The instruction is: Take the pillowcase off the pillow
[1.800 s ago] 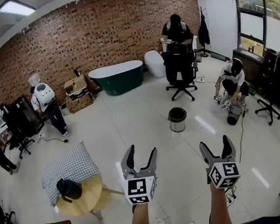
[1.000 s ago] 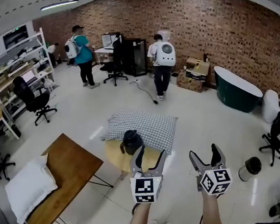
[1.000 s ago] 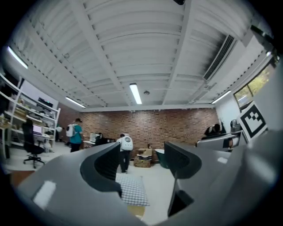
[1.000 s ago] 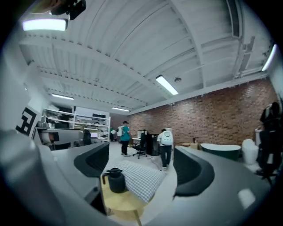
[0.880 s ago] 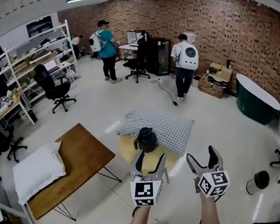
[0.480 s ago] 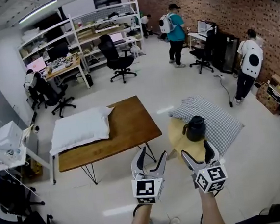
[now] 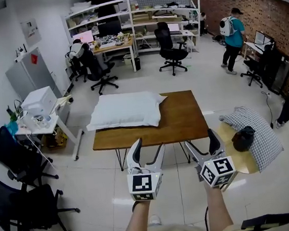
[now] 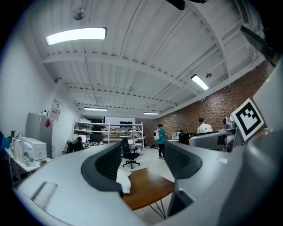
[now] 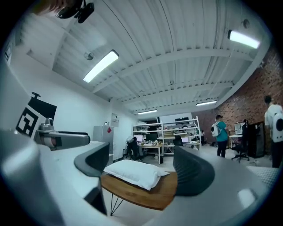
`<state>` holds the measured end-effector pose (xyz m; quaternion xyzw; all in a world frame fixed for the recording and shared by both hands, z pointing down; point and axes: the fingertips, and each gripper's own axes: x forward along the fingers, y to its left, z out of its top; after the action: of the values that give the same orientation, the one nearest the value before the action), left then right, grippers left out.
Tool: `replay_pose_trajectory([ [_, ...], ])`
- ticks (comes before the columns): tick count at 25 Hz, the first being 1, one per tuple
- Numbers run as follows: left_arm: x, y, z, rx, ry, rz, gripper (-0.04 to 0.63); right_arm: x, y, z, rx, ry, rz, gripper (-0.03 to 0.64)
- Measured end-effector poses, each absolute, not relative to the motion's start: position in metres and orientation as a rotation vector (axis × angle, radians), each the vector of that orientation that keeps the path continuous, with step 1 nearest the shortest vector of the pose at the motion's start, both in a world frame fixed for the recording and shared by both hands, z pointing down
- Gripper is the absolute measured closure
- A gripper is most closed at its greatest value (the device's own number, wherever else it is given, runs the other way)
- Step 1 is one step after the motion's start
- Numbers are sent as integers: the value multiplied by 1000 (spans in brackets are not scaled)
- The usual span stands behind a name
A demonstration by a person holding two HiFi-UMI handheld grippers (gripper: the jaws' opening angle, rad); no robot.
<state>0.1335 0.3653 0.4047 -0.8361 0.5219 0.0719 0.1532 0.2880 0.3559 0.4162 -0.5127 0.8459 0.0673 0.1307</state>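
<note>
Pillow [image 7: 125,110], white and plump, flat on left end of wooden table [image 7: 181,118]

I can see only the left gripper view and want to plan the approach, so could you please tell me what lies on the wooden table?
Observer: A white pillow lies flat on the table, toward its left end in the head view.
Operator: Thank you; is the right gripper holding anything?
Observer: No, the right gripper is open and empty.
Operator: Is anything standing beside the table?
Observer: To its right, a small round table bears a checked pillow and a dark jug.
</note>
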Motion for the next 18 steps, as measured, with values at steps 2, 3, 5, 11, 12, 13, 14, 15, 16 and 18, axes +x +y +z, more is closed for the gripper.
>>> replay_pose_trajectory([
  [2,84,349,404,-2372,1543,220,288,243,339,415,-1449,2477,199,175],
  [3,63,340,406,-2358,1557,226,291,223,332,415,-1427,2489,204,175],
  [5,31,323,405,-2330,1568,237,295,190,319,413,-1396,2512,221,173],
  [11,-22,282,415,-2338,1591,247,295,132,281,419,-1385,2549,224,175],
  [12,-26,274,419,-2354,1593,253,295,127,274,420,-1388,2552,220,175],
  [13,-29,265,423,-2368,1593,258,295,122,266,422,-1392,2554,220,175],
  [14,-31,255,428,-2378,1590,260,295,119,257,424,-1395,2556,223,175],
  [15,-33,245,433,-2383,1584,258,295,116,248,427,-1397,2557,224,175],
  [16,-34,234,438,-2388,1579,254,295,114,238,431,-1400,2557,220,175],
  [18,-40,212,444,-2396,1572,239,295,111,217,437,-1410,2546,205,175],
])
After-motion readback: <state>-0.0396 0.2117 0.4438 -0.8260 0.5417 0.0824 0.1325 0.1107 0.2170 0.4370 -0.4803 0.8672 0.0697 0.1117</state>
